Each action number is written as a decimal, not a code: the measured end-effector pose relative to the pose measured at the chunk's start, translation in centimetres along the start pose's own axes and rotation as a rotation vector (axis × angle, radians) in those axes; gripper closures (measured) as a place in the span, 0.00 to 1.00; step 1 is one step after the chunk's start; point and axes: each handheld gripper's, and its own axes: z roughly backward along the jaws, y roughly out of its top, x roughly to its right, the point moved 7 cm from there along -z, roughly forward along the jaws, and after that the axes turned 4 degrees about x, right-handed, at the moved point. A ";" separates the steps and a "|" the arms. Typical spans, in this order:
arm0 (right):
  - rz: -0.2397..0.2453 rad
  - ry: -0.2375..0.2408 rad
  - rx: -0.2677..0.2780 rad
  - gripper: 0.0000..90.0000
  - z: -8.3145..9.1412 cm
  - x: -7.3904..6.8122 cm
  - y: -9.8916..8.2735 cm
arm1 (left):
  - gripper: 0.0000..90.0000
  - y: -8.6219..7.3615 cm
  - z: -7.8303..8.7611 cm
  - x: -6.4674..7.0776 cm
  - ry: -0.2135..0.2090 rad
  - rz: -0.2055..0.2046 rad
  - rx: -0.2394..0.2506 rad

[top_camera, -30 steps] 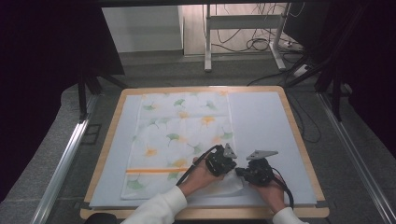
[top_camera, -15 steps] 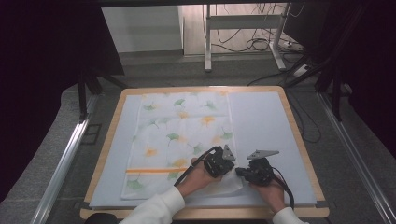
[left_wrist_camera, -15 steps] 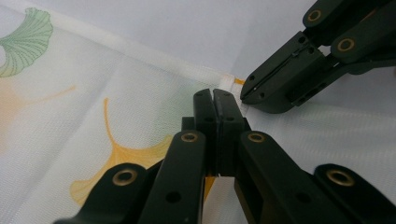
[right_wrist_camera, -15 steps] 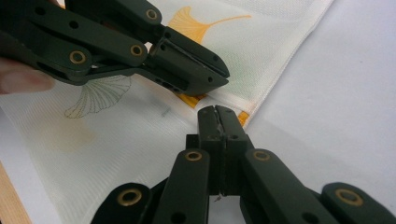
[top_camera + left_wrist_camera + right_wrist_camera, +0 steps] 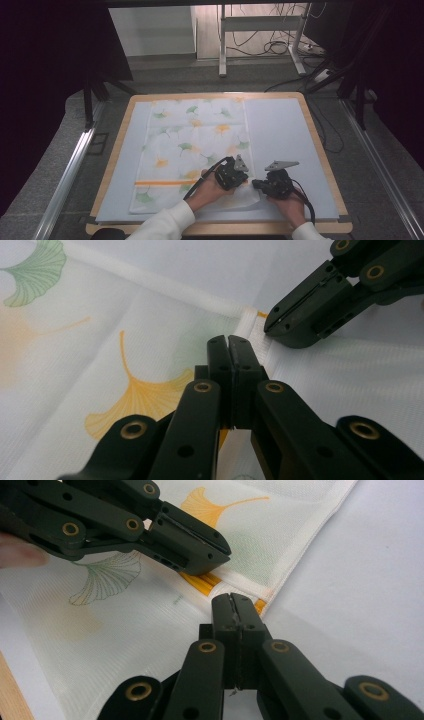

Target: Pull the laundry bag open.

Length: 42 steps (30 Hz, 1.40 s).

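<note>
Left hand-held gripper (image 5: 231, 347): jaws pressed together, tips on the folded-over corner of the cloth (image 5: 195, 145), nothing seen between the pads. In the high view (image 5: 239, 176) it sits over the cloth's near right corner.

Right hand-held gripper (image 5: 234, 605): jaws pressed together, tips at the cloth's hem by the orange stripe (image 5: 202, 585), just beside the left one; whether they catch fabric cannot be told.

Cloth: white, ginkgo-leaf print, spread flat, near right corner turned over.

Pale mat (image 5: 280, 130): beneath the cloth, extending right of it.

Counter (image 5: 320, 145): wooden rim around the mat.
</note>
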 end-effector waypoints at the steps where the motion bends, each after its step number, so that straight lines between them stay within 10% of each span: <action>1: 0.000 0.000 0.000 1.00 0.0 0.0 0.0 | 1.00 0.0 0.1 0.0 0.000 -0.002 -0.003; 42: -0.001 0.008 -0.001 0.99 0.0 0.1 0.0 | 1.00 -2.3 2.2 -1.5 0.007 0.051 -0.010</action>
